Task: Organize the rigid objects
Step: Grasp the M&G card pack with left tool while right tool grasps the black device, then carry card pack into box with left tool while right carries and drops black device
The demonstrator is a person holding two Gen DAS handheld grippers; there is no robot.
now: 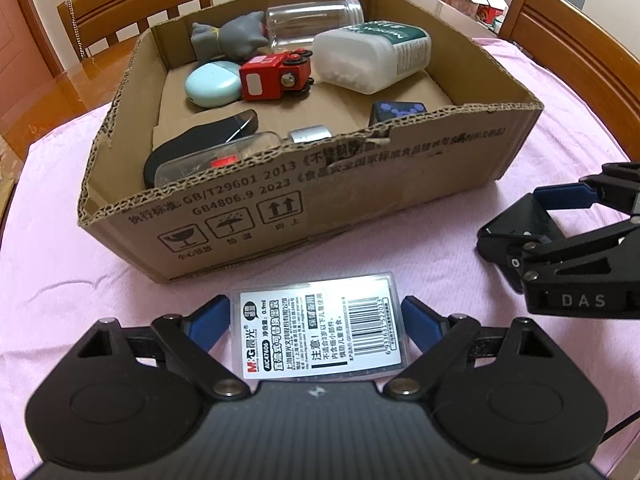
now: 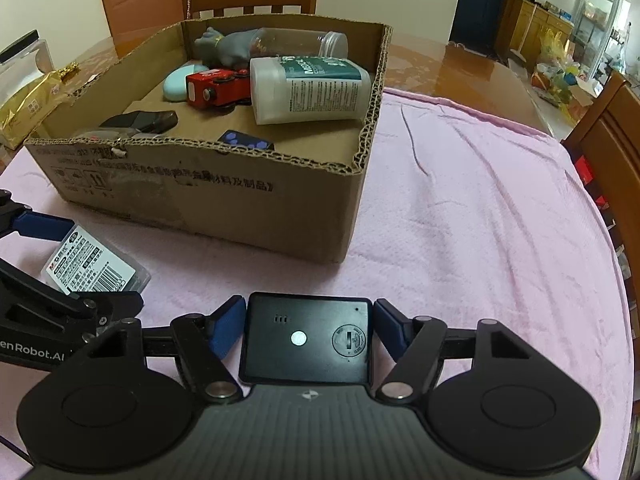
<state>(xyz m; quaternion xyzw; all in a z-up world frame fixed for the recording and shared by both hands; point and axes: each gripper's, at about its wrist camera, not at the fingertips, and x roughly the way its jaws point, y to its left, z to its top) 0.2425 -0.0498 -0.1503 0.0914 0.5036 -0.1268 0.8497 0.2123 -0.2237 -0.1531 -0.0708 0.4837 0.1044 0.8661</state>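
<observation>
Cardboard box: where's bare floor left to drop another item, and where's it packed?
In the cardboard box, bare floor runs through the middle, between the red toy truck and the black case, and rightward below the white bottle to the blue-patterned cube. The back, with the grey figure and clear jar, is crowded.

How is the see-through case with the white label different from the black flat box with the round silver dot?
The clear plastic case with the white barcode label is see-through and covered in print; the black flat box is solid, with only a silver dot and a round cover. The case sits between the left gripper's jaws, the box between the right gripper's. Both are flat rectangles.
</observation>
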